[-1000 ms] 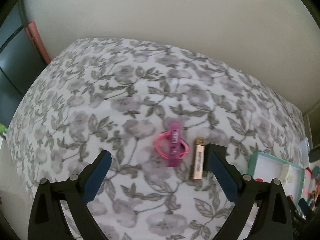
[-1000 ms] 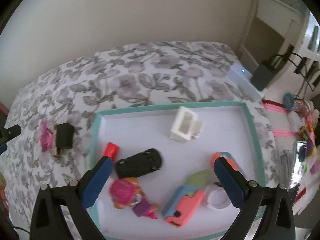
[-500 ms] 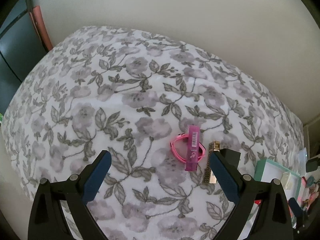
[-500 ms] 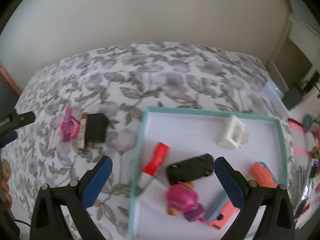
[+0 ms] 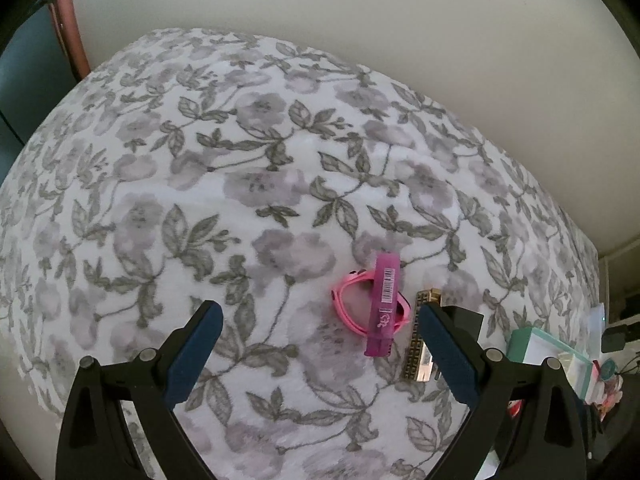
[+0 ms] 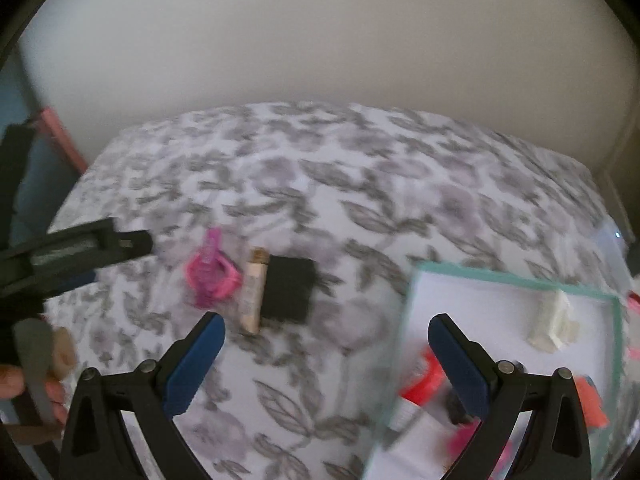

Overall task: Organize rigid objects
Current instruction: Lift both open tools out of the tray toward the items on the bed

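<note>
A pink loop with a purple barcode tag (image 5: 380, 304) lies on the floral bedspread (image 5: 248, 184), between the fingers of my open left gripper (image 5: 320, 356) and ahead of them. To its right lie a gold patterned bar (image 5: 418, 340) and a black block (image 5: 470, 320), partly hidden by the right finger. In the right wrist view the pink loop (image 6: 212, 276), the bar (image 6: 254, 292) and the black block (image 6: 290, 290) sit in a row ahead of my open, empty right gripper (image 6: 326, 360). The teal-rimmed tray (image 6: 512, 280) holds a white piece (image 6: 554, 320) and a red tube (image 6: 424, 380).
The left gripper (image 6: 122, 260) and a hand (image 6: 12, 380) enter the right wrist view from the left. A plain wall (image 5: 360, 20) backs the bed. The tray's corner (image 5: 524, 336) and small clutter show at the far right. The right wrist view is blurred.
The right wrist view has swung left: the tray slid to the right edge and the three loose items came to the centre. The left gripper has drifted slightly; both stay open.
</note>
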